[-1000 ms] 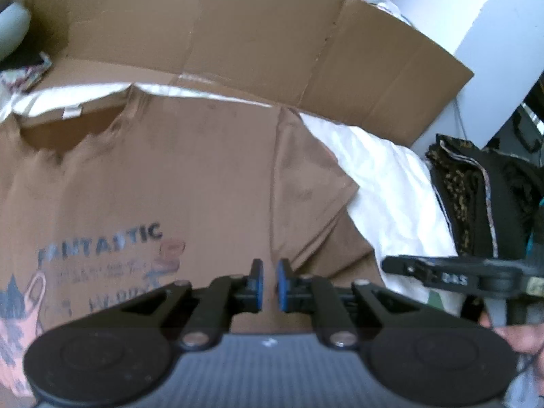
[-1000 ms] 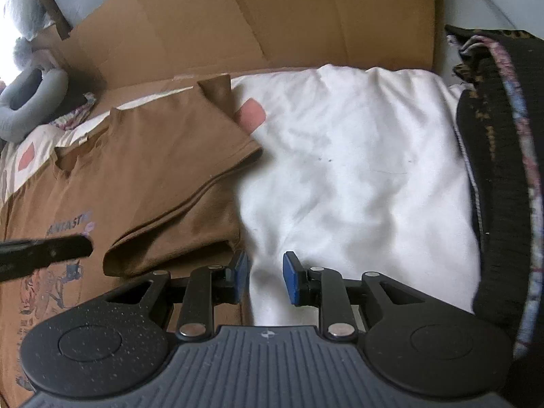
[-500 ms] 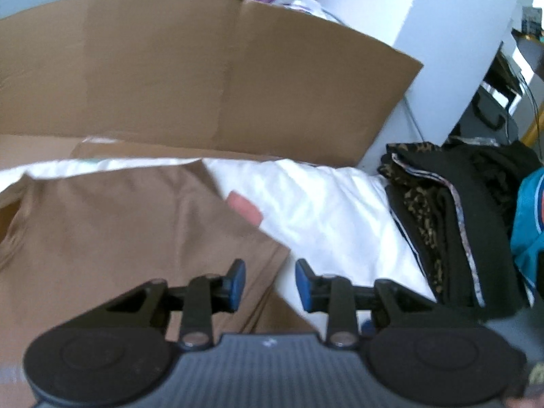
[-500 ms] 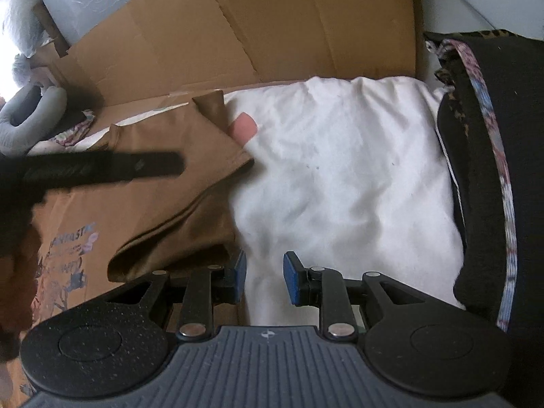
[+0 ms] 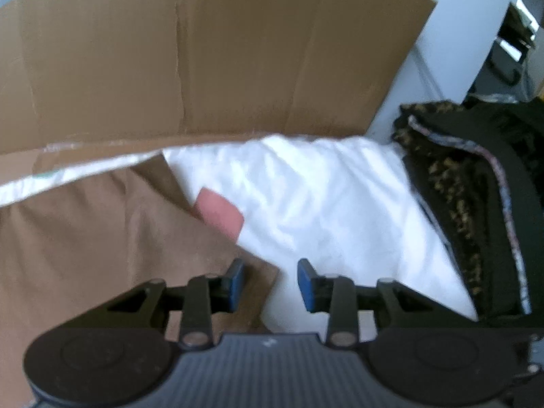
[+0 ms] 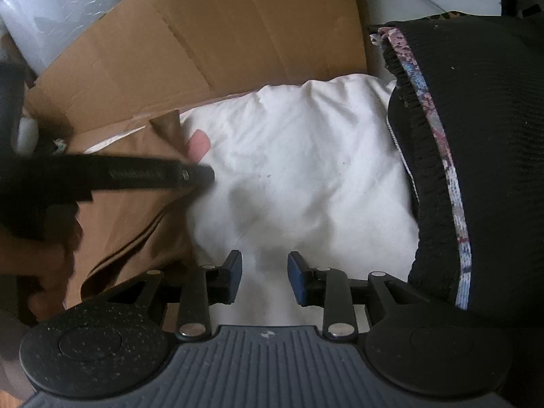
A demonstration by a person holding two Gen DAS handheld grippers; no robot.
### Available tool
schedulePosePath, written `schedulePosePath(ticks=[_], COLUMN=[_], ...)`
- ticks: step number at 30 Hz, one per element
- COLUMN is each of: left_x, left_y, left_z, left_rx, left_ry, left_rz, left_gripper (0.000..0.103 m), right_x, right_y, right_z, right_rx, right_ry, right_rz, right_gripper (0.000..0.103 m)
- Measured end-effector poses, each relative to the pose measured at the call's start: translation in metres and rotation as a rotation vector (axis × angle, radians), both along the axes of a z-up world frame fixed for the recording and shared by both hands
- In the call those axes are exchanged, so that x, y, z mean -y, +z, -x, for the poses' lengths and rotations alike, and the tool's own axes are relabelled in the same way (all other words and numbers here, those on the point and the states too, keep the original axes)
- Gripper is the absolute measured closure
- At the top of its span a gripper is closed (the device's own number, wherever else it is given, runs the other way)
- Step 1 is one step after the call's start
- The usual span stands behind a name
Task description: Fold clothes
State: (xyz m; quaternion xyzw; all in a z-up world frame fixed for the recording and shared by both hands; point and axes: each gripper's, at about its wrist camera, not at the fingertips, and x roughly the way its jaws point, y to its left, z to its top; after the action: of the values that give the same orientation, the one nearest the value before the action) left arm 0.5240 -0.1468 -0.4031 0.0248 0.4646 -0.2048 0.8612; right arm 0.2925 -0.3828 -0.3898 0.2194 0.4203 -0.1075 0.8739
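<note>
We are looking at the brown T-shirt (image 5: 85,244) lying flat on the white bedding (image 5: 323,197), its soft, matte cloth spreading off to the left; how its long axis runs, we cannot tell. Its folded sleeve is pointing right, ending in a straight hemmed edge. Our left gripper (image 5: 270,284) is hovering over that edge, fingers parting, nothing between them. Our right gripper (image 6: 264,278) is hanging over the rumpled white bedding, fingers likewise parting and empty. Creased cardboard (image 6: 221,34) is standing behind; dark ribbed clothes (image 6: 482,156) are piled at right.
</note>
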Motion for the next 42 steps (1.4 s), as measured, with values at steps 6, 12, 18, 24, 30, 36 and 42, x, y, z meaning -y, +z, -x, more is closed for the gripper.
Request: schedulePosePath(ticks=[6,12,18,24,30,36,42], left_x=[0.002,-0.009,-0.036,-0.069,-0.104,-0.136,-0.168], left_y=[-0.011,-0.009,0.014,0.045,0.053,0.048,0.045], left_z=[0.003,-0.001,0.0,0.005,0.004,0.005,0.008], left_rx=[0.024,0.021,0.011,0.045,0.053,0.059,0.068], left_ry=[-0.011,0.005,0.046,0.061,0.115,0.167,0.226], left_rz=[-0.027,-0.019,0.06,0.068,0.06,0.052,0.037], left_gripper=[0.066,0.093,0.096,0.096,0.096,0.096,0.095], right_x=[-0.002,-0.005,-0.017,-0.025,-0.032,-0.035,-0.038], right_y=[-0.001,0.002,0.005,0.009,0.015,0.015,0.015], right_z=[-0.002,-0.004,-0.008,-0.017,-0.023,-0.026,-0.029], right_rx=[-0.003,0.009,0.03,0.051,0.072,0.071,0.064], right_ry=[0.004,-0.008,0.005,0.015,0.026,0.036,0.046], right_rz=[0.005,0.005,0.001,-0.001,0.01,0.024,0.038], right_gripper=[0.066,0.066,0.066,0.066,0.066,0.066,0.066])
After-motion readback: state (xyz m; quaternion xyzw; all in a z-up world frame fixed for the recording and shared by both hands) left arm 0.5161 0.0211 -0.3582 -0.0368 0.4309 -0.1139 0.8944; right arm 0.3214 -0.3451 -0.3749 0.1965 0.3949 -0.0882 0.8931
